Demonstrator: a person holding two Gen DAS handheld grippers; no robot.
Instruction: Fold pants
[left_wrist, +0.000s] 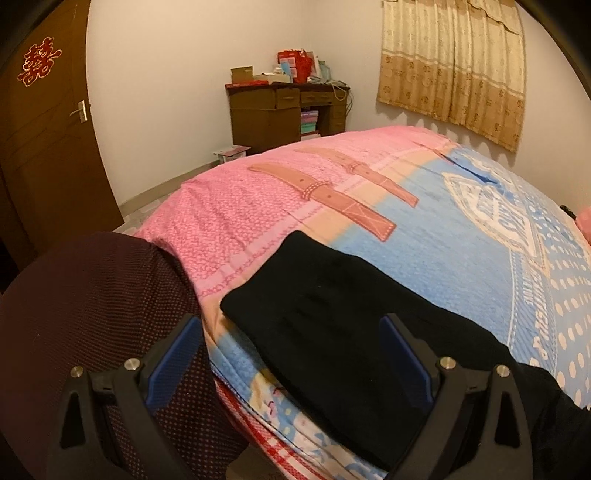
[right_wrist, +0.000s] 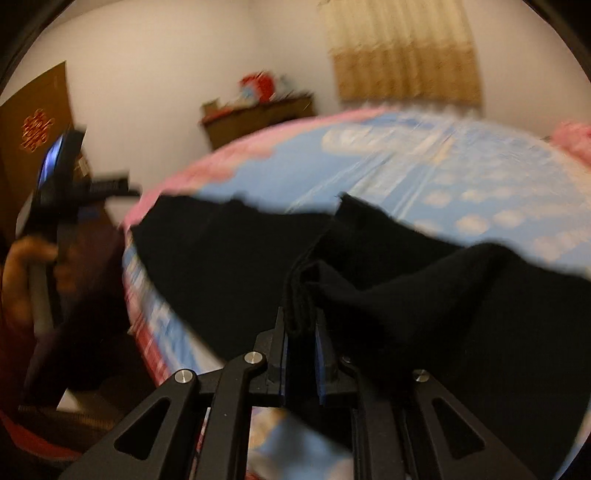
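Observation:
Black pants (left_wrist: 325, 325) lie across the near edge of the bed (left_wrist: 424, 266). In the left wrist view my left gripper (left_wrist: 291, 325) is open and empty, its blue pads (left_wrist: 173, 354) wide apart just above the flat end of the pants. In the blurred right wrist view my right gripper (right_wrist: 301, 325) is shut on a bunched fold of the black pants (right_wrist: 388, 280) and lifts it off the bed (right_wrist: 406, 166). The left gripper (right_wrist: 59, 173) shows at the far left there, held in a hand.
The person's dark red dotted clothing (left_wrist: 92, 314) fills the lower left. A brown desk (left_wrist: 284, 110) with boxes stands at the back wall, a brown door (left_wrist: 40, 122) at left, a curtain (left_wrist: 454, 62) at right. A pink item (left_wrist: 583, 221) lies at the bed's right edge.

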